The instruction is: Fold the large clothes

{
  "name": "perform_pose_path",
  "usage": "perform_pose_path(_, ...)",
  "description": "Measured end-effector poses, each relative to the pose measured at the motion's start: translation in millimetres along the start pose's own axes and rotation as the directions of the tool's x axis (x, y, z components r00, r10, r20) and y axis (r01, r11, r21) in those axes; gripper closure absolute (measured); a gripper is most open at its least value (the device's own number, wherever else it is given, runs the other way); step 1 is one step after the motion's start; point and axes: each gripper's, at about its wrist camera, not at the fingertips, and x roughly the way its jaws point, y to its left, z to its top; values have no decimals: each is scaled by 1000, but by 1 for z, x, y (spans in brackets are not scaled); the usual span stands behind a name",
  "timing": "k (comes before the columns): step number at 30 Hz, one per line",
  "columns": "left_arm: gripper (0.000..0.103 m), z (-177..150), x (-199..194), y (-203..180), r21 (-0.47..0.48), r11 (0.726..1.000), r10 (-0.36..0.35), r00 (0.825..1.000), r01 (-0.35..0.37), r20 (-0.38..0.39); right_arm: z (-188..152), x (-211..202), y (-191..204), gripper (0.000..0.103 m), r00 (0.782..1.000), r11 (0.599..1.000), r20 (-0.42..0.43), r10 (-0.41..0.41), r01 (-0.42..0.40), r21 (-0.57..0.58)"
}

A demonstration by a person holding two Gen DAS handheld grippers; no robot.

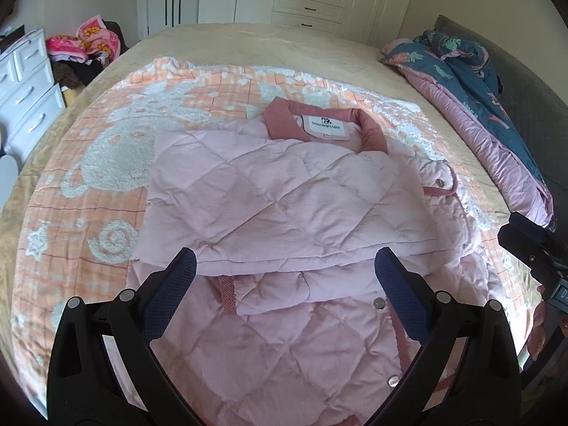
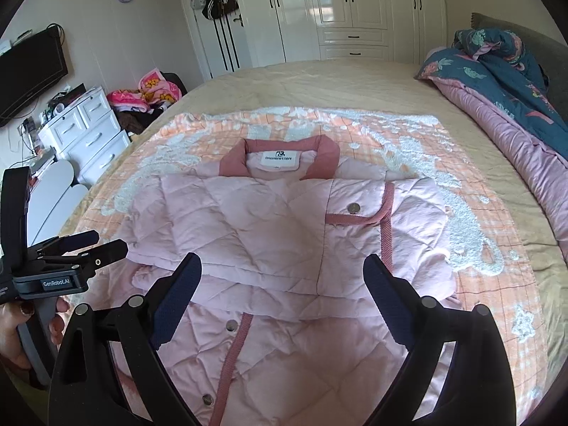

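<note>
Across the bed [image 2: 319, 81], on an orange-and-white blanket [image 2: 443, 163], lies the pink quilted jacket [image 2: 269, 227], collar [image 2: 284, 152] pointing toward the white wardrobe [image 2: 340, 10]. Both sleeves are folded in over the chest, w/ darker pink trim and snap buttons showing on the front.

My left tongs [image 1: 285, 266] hang over the jacket's lower half, jaws spread wide, nothing btwn the blue pads [image 1: 170, 298]. Right tongs [image 2: 282, 266] look the same: jaws wide apart, empty, above the hem area, not touching fabric as far as I can tell.

From the right wrist cam I see the left tongs off to the side, w/ a hand [image 2: 14, 333] on the handle. A dark floral quilt [image 2: 504, 81] is bunched by the headboard; white drawers [image 2: 92, 131] stand beside the bed, w/ a pile of clothes [image 2: 149, 96] next to them.
</note>
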Motion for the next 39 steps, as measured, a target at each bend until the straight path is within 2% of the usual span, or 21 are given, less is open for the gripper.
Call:
perform_pose_path(9, 8, -7, -39, -5, -5, 1000, -3, 999, 3, 49, -3, -42, 9, 11, 999, 1000, 49, -3, 3, -13)
perform_pose_path(10, 8, -8, -44, -5, -6, 1000, -6, 998, 6, 55, -4, -47, 10, 4, 999, 1000, 53, -4, 5, -14)
perform_pose_path(26, 8, -32, -107, -3, -22, 1000, -12, 991, 15, 131, -23, -125, 15, 4, 991, 1000, 132, -3, 7, -30)
perform_pose_path(39, 8, -68, -131, 12, -58, 998, 14, 990, -6, 144, -56, -157, 1, 4, 990, 999, 138, -16, 20, -25)
